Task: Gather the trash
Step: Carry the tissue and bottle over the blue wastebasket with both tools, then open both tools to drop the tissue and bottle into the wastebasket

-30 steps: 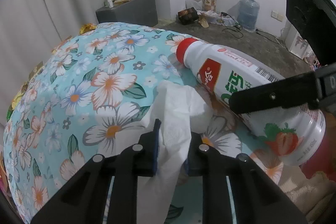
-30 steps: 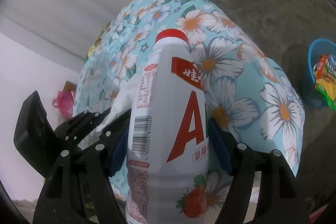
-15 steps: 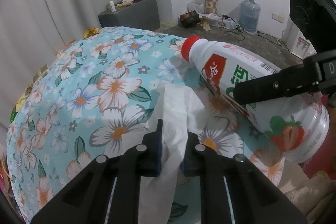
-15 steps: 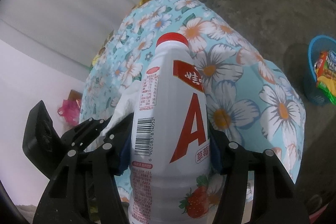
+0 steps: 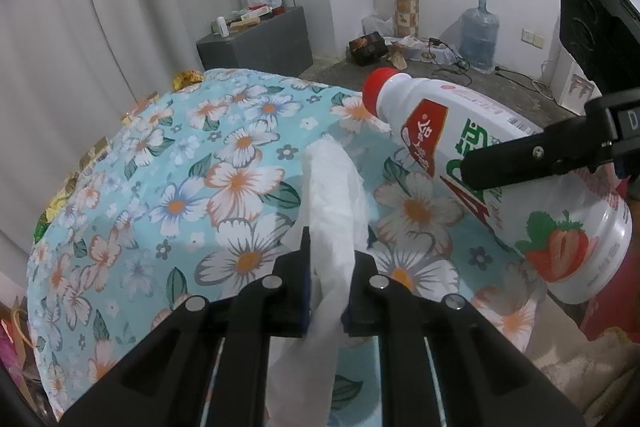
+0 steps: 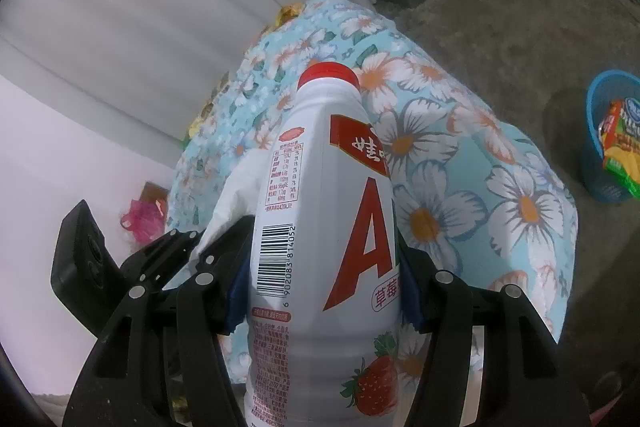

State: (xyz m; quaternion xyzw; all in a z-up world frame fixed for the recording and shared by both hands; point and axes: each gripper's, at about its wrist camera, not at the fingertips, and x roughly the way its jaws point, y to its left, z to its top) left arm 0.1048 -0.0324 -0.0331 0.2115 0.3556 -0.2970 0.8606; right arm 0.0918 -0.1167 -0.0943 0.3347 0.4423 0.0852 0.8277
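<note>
A crumpled white tissue hangs pinched between the jaws of my left gripper, its top standing up over the floral tablecloth. To its right, a white drink bottle with a red cap and a strawberry label lies tilted in the air. One black finger of the right gripper crosses it. In the right wrist view, my right gripper is shut on the bottle across its body, cap pointing away. The tissue and left gripper show at its left.
A blue basket holding colourful wrappers stands on the floor to the right of the table. A grey cabinet with small items and a water jug sit by the far wall. Gold wrappers lie at the table's far edge.
The bottle has risen a little off the cloth in the right gripper. The left jaws have narrowed on the tissue, which now stands taller and clear of the bottle.
</note>
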